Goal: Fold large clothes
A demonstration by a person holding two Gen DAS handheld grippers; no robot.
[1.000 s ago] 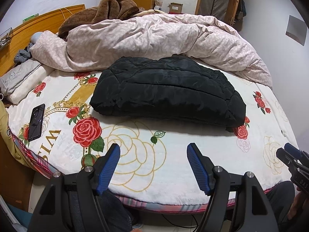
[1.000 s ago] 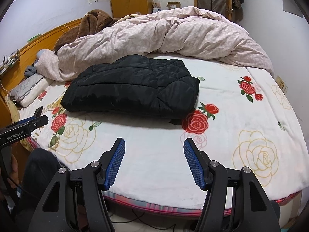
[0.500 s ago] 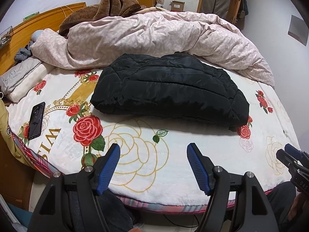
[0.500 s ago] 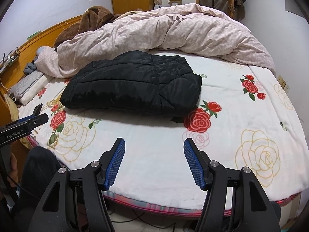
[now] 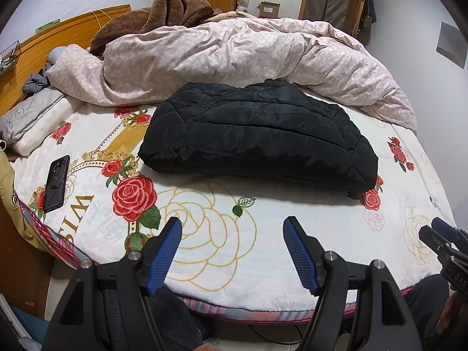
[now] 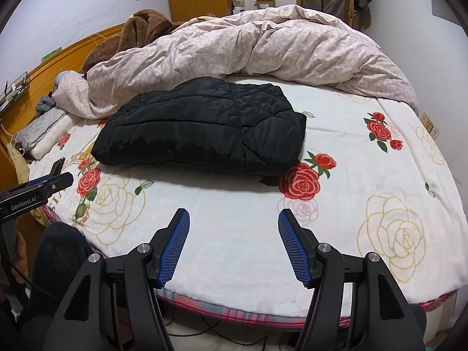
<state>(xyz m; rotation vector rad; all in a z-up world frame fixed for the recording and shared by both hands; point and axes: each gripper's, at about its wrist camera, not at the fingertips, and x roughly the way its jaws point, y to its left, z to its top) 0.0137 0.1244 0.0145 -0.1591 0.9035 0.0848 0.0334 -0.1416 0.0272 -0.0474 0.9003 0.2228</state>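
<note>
A black quilted jacket (image 5: 257, 134) (image 6: 201, 125) lies folded into a thick rectangle in the middle of the bed. My left gripper (image 5: 232, 225) hangs open over the bed's near edge, well short of the jacket, nothing between its blue pads. My right gripper (image 6: 234, 216) is likewise open and empty above the near edge. The right gripper also shows at the right rim of the left wrist view (image 5: 438, 234); the left gripper shows at the left rim of the right wrist view (image 6: 44, 187).
The bed has a white rose-print blanket (image 5: 204, 219) (image 6: 351, 204). A rumpled pink duvet (image 5: 234, 58) and a brown blanket (image 5: 163, 11) lie along the far side. A black phone (image 5: 57, 182) lies near the left edge. Grey folded cloth (image 5: 26, 117) sits by the wooden headboard (image 5: 58, 35).
</note>
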